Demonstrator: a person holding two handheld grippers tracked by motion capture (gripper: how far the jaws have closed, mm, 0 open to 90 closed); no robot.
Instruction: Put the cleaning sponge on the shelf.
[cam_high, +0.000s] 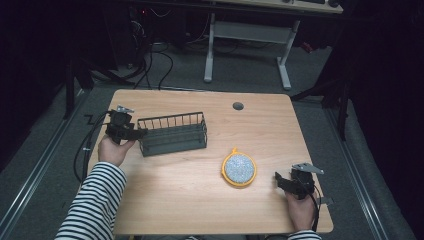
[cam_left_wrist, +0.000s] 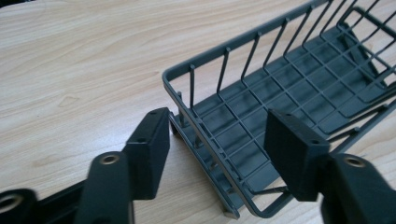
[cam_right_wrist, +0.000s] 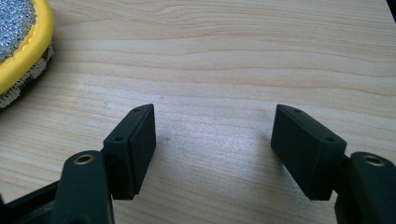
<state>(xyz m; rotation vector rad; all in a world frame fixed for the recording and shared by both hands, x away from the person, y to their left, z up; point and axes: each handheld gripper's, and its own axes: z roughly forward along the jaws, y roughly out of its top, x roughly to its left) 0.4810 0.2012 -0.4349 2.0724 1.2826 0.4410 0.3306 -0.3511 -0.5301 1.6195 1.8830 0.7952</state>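
While spread wide, left gripper astride wire basket corner

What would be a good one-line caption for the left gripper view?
An open hand-held gripper straddles the end wall of an empty dark wire basket on a wooden table.

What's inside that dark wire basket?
Nothing. The wire basket looks empty: the left gripper view shows its bare grid floor through the bars, and wood shows beneath. The left gripper has its fingers open around the basket's end rim.
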